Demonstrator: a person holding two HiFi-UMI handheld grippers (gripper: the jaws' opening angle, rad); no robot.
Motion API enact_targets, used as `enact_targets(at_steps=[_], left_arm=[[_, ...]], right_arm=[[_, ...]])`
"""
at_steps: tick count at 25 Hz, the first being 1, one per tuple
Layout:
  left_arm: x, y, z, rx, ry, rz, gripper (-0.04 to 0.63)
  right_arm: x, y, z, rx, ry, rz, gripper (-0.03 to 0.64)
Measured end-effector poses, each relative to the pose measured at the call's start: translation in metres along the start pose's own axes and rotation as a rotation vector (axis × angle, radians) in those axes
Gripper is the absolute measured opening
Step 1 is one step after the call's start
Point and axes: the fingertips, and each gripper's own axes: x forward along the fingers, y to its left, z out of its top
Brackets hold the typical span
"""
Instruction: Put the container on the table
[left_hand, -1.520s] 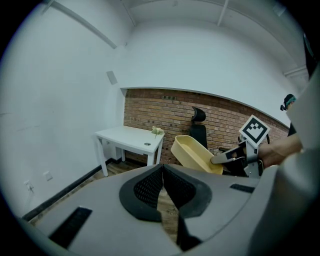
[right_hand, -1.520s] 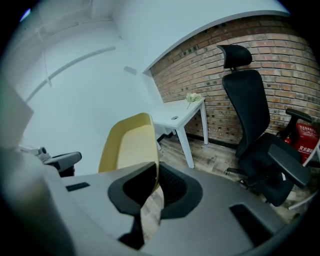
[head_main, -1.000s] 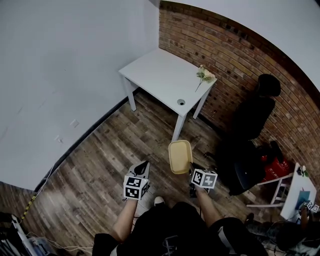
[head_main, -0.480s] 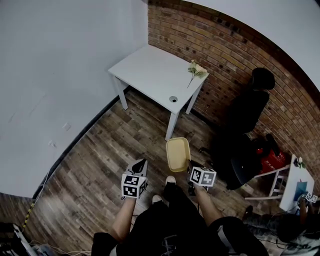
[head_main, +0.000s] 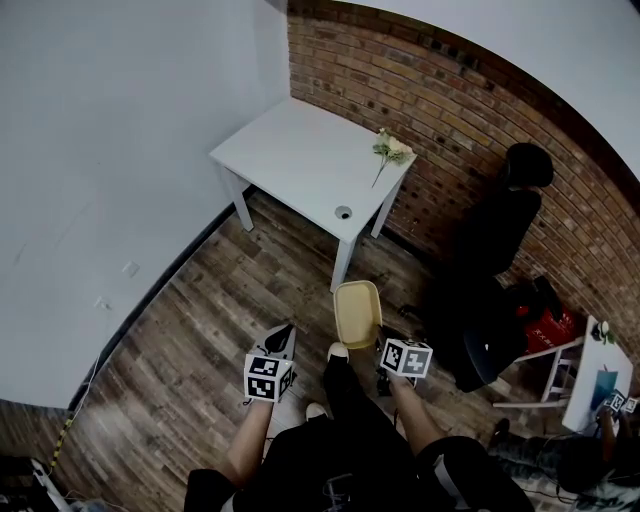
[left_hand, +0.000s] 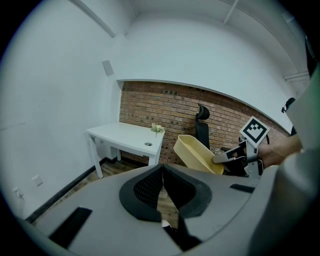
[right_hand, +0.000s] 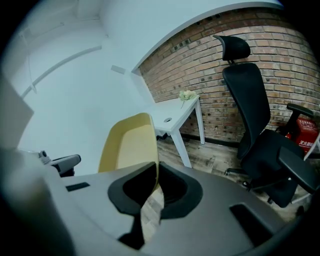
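Right gripper view: with my right gripper (right_hand: 155, 169) fingers pinching only the container (right_hand: 126, 144) rim and left gripper (left_hand: 162, 169) fingers closed empty, a jolt could drop it short of the desk (head_main: 290, 152).

Head cam is high up and looks steeply down on the dark wooden plank floor (head_main: 190, 340); the white rectangular table (head_main: 300, 160) lies far off, upper centre of frame. Cam on left gripper (left_hand: 162, 167) sits low, right behind the jaws, and faces fwd to that table at centre left. Cam on right gripper (right_hand: 156, 165) faces the same corner, table at centre. All 3 views share table, red brick wall (head_main: 450, 100), black office chair (head_main: 505, 225) & pale yellow oblong plastic container (head_main: 358, 312).
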Motion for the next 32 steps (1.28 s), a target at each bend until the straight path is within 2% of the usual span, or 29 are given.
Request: enact_targets(at_steps=[19,26,32], left_arm=[[0.143,0.059,0.102,0.007,0.013,0.054,0.015],[0.184,0.075,0.130,0.015,0.021,0.084,0.015],[0.201,0.082,0.137,-0.001,0.032,0.100,0.015]], right_arm=[[0.126,-0.031,0.152,-0.008,0.010,0.064,0.037],[0.164,-0.046,0.193,-0.016,0.021,0.087,0.037],[0.183,-0.054,0.219,-0.030,0.026,0.092,0.037]])
